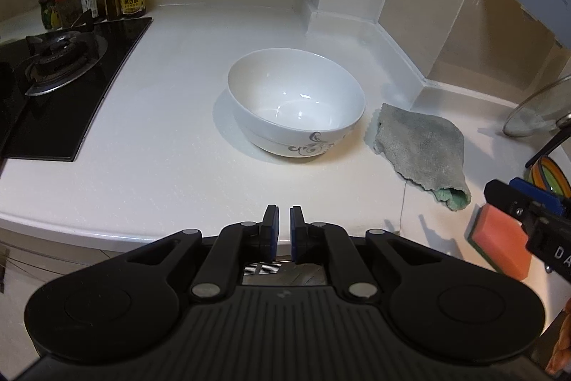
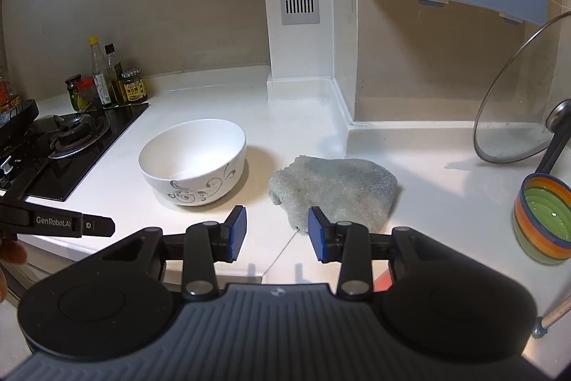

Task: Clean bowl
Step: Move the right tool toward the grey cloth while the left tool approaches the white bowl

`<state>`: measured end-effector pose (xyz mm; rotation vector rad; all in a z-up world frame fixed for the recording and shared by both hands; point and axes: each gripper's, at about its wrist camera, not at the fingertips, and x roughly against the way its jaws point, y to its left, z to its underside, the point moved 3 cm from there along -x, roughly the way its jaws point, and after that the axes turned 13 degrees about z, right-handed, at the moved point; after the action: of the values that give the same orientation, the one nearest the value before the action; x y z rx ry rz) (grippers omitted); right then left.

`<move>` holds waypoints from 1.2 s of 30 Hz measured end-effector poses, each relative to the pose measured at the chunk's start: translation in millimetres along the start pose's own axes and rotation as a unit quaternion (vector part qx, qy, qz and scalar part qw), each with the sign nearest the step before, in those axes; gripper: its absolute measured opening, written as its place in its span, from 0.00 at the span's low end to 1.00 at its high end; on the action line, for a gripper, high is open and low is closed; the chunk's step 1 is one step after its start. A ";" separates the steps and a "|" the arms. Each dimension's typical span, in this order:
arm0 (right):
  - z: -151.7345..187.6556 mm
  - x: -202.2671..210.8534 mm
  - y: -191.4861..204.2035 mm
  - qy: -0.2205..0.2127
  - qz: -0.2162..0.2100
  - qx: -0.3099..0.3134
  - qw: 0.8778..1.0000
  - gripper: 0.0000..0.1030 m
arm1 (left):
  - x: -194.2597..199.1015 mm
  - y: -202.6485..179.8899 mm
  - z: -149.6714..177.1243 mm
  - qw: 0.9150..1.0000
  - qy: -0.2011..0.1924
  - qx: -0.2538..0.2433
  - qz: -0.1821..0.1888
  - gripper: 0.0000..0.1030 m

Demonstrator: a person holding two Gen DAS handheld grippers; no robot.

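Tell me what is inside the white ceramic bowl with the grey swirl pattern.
The white ceramic bowl with the grey swirl pattern looks empty: only glossy white floor and light reflections show. Its near inner wall is hidden behind the rim in both views.

Gas stove (image 2: 76, 134) at far left on the counter (image 2: 200, 102), condiment bottles and jars (image 2: 107, 84) behind it. Glass lid (image 2: 517, 102) leaning at right, striped cup (image 2: 544, 220) nearby, orange sponge (image 1: 499, 241) near the front edge.

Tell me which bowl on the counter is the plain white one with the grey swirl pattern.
The white bowl beside the grey cloth, near the stove. The other bowl, at far right, is striped orange, green and blue.
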<state>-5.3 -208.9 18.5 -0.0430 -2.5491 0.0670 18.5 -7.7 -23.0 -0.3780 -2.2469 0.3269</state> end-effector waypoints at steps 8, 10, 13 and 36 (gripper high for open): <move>-4.6 -3.0 -5.8 0.005 -0.009 -0.018 1.000 0.32 | -5.7 -4.7 -0.8 1.000 0.006 -0.010 -0.009 0.04; -2.9 -3.8 -5.6 0.000 -0.008 -0.011 1.000 0.32 | -10.2 -9.5 -3.5 1.000 0.011 -0.011 -0.013 0.04; -3.6 -1.5 0.0 -0.002 -0.001 -0.003 1.000 0.32 | -10.5 -9.7 -5.4 1.000 0.011 -0.013 -0.012 0.04; -9.6 -18.8 0.2 0.010 0.004 -0.003 1.000 0.32 | -27.8 -7.5 -15.0 1.000 0.013 -0.013 -0.009 0.04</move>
<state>15.6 -209.1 16.0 -0.0559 -2.5295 0.0616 46.1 -23.4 -30.0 -0.3736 -2.2286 0.2826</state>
